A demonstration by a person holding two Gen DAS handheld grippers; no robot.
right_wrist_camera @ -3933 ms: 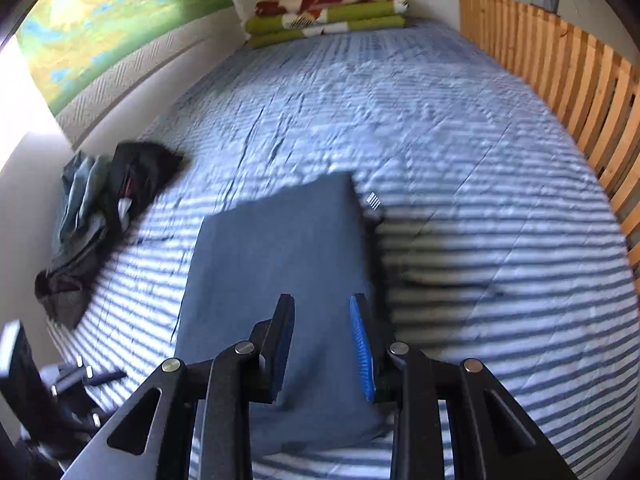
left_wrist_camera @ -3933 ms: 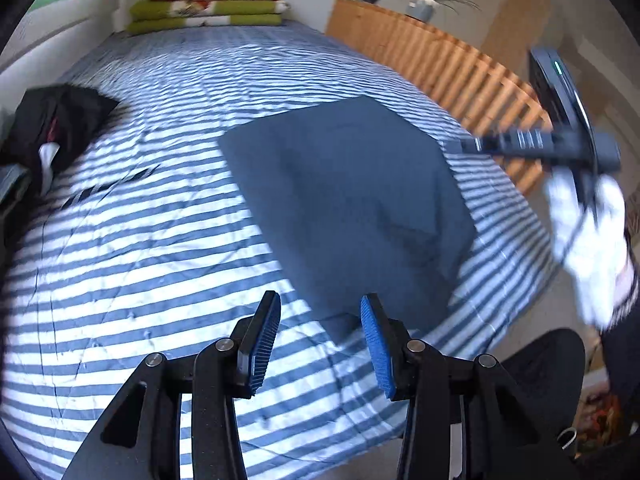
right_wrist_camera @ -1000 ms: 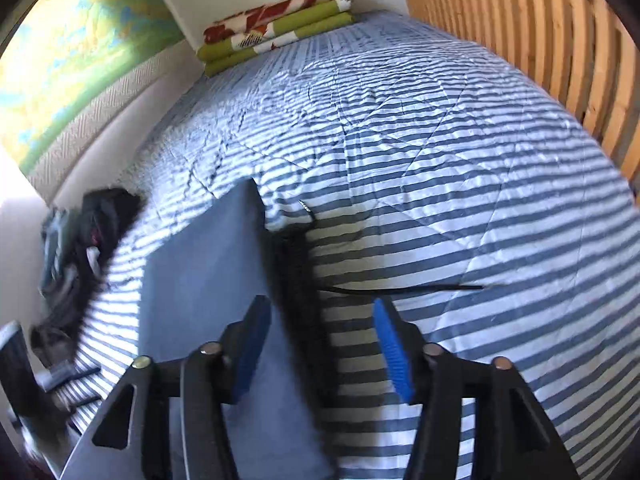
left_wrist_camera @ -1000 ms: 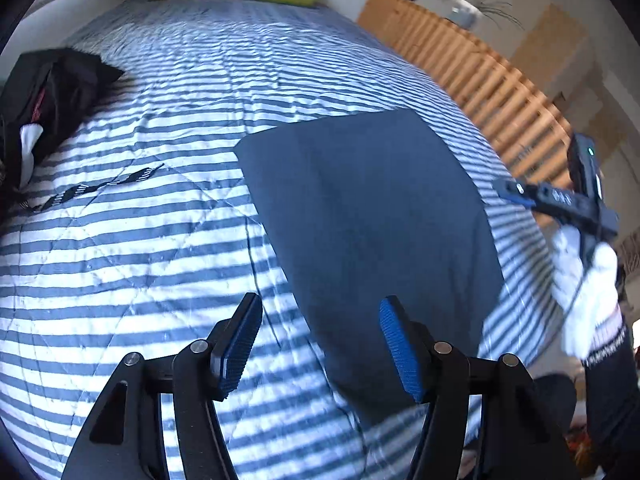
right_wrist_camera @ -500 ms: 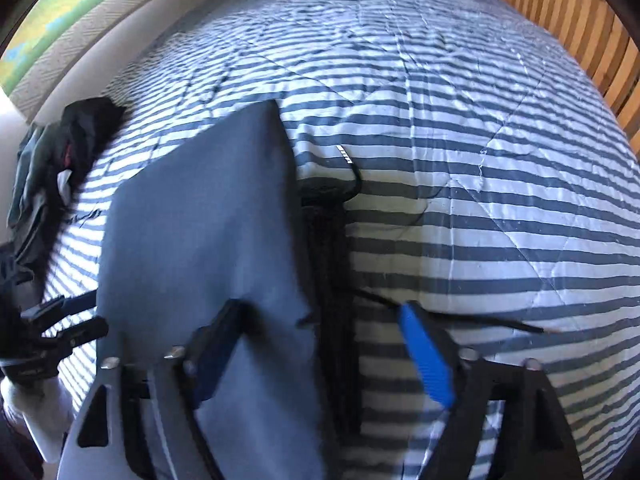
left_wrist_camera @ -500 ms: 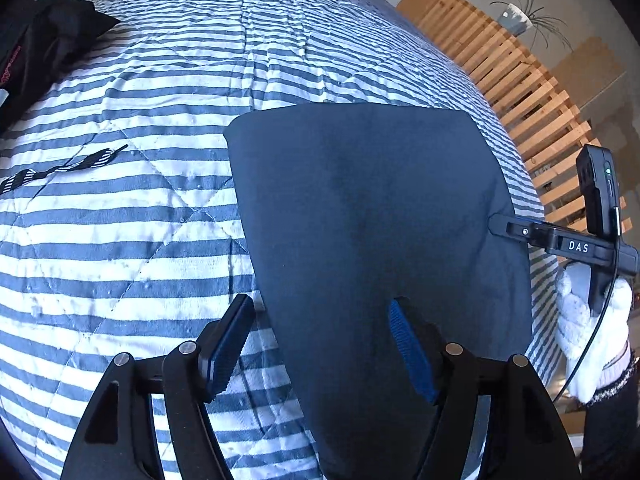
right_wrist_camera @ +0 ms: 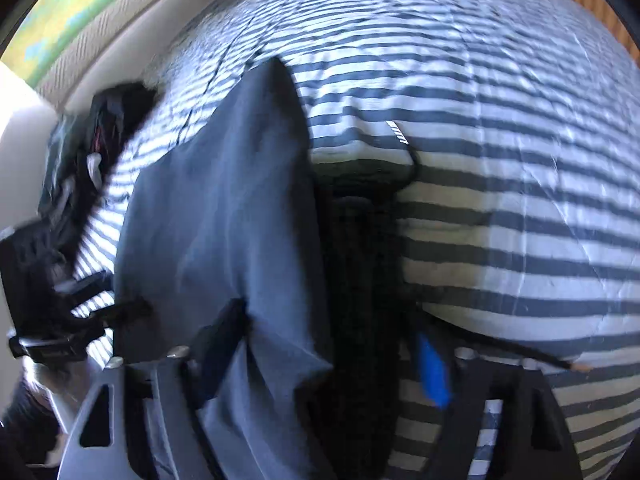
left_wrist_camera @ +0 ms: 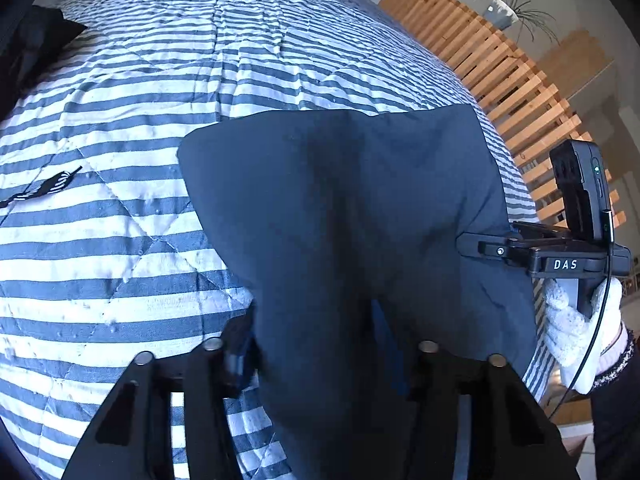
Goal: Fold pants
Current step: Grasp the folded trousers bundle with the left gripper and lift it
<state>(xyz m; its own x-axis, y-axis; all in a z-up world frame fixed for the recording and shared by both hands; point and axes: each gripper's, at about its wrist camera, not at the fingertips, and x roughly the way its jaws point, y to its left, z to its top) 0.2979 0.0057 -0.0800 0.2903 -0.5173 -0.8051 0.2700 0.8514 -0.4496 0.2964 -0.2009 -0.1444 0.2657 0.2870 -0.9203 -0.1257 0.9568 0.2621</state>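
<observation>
- Bottom of the left wrist view: the left gripper [left_wrist_camera: 316, 344] straddles the near edge of the folded dark blue pants [left_wrist_camera: 348, 200]. Its jaws have just been closing, and the cloth bunches up between them, hiding both pads; whether they press on the fabric cannot be told.
- Bottom of the blurred right wrist view: the right gripper [right_wrist_camera: 332, 344] also has the pants [right_wrist_camera: 224, 216] between its jaws, which have just been closing. The left finger sits against a raised fold of cloth, while the blue pad [right_wrist_camera: 432, 372] on the right stands clear over the bedspread, with a gap beside it.
- Right edge of the left wrist view: the right gripper [left_wrist_camera: 472, 246] reaches in with its tips at the pants' right edge, held by a white-gloved hand [left_wrist_camera: 576, 320].
- Centre of both frames: the pants lie as a flat rectangle on the blue-and-white striped bedspread [left_wrist_camera: 140, 128], near the bed's front edge.
- Left of the left wrist view: a black-and-white drawstring [left_wrist_camera: 40, 188] lies on the stripes, well apart from the pants.
- Upper left: a dark heap of clothing [left_wrist_camera: 32, 52].
- Upper right: a slatted wooden rail [left_wrist_camera: 508, 68] runs along the bed, with a potted plant [left_wrist_camera: 504, 12] above it.
</observation>
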